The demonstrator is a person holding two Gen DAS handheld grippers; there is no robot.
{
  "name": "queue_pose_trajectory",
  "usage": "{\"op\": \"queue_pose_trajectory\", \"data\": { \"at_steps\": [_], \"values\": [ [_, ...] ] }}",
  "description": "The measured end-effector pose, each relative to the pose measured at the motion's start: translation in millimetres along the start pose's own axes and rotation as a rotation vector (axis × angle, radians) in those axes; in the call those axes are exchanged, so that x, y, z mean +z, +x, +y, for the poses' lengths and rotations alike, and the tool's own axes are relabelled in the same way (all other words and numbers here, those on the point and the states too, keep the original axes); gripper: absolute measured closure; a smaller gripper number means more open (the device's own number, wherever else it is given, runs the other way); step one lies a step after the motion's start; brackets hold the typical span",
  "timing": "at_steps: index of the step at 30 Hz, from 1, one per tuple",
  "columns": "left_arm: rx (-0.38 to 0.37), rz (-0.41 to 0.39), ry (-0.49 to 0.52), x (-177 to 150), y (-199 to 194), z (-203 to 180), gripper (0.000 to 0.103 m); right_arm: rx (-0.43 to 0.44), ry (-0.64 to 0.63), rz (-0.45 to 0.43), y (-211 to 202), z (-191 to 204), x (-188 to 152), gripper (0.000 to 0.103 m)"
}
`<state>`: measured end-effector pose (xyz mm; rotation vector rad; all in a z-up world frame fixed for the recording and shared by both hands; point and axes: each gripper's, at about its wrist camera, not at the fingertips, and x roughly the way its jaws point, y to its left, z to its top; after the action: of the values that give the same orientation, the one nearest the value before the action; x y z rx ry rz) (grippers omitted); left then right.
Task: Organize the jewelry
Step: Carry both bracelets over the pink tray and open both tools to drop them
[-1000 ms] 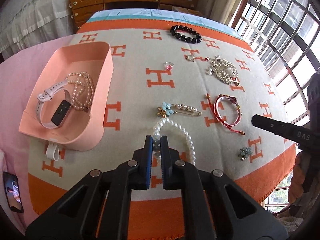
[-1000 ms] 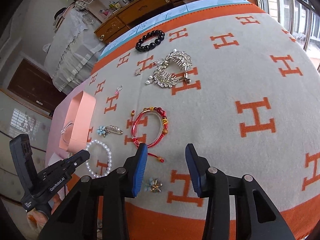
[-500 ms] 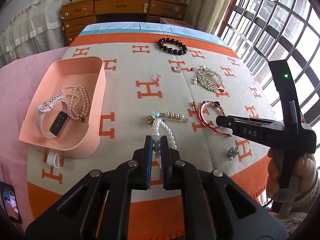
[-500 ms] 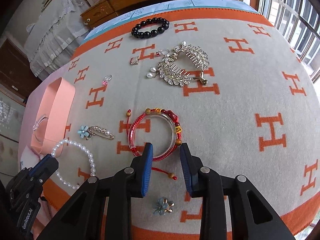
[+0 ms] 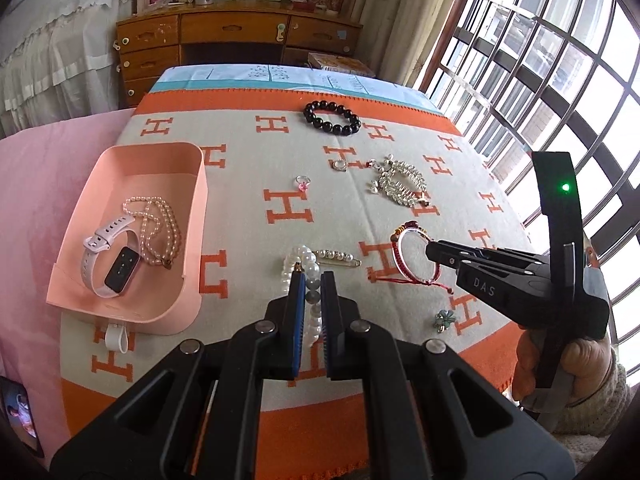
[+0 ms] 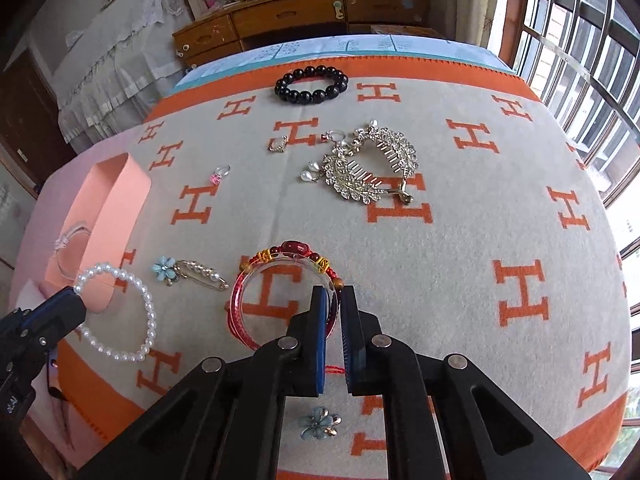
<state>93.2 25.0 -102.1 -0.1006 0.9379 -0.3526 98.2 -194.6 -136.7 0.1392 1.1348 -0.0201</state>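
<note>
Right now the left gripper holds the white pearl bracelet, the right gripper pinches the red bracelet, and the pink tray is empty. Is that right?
Not quite. The pink tray is not empty: the left wrist view shows a watch and a pearl necklace in it. The left gripper does hold the white pearl bracelet, and the right gripper does pinch the red bracelet.

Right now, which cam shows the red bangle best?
The right wrist view: the red bangle lies large and near centre, its beads and knots clear, with the right hand-held gripper shut on its near rim. The left wrist view shows it smaller, off to the side, partly behind that gripper.
</note>
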Motion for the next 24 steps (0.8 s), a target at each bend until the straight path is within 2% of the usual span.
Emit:
{"op": "queue_pose_trajectory", "data": {
  "at_steps": [9, 12, 19, 24],
  "values": [
    [0.064, -0.171, -0.023, 42, -56, 18, 0.098, 0.122, -0.077, -0.166, -74, 42, 33, 0.096],
    [0.094, -0.2, -0.031, 53, -66, 27, 0.098, 0.166, -0.108, -0.215, -90, 63, 46, 0.096],
    [0.099, -0.135, -0.089, 56, -52, 66, 0.098, 0.229, -0.18, -0.221, -93, 111, 70, 0.096],
    [0.15, -0.064, -0.121, 48, -17, 96, 0.098, 0.271, -0.223, -0.195, -82, 143, 78, 0.096]
  ]
}}
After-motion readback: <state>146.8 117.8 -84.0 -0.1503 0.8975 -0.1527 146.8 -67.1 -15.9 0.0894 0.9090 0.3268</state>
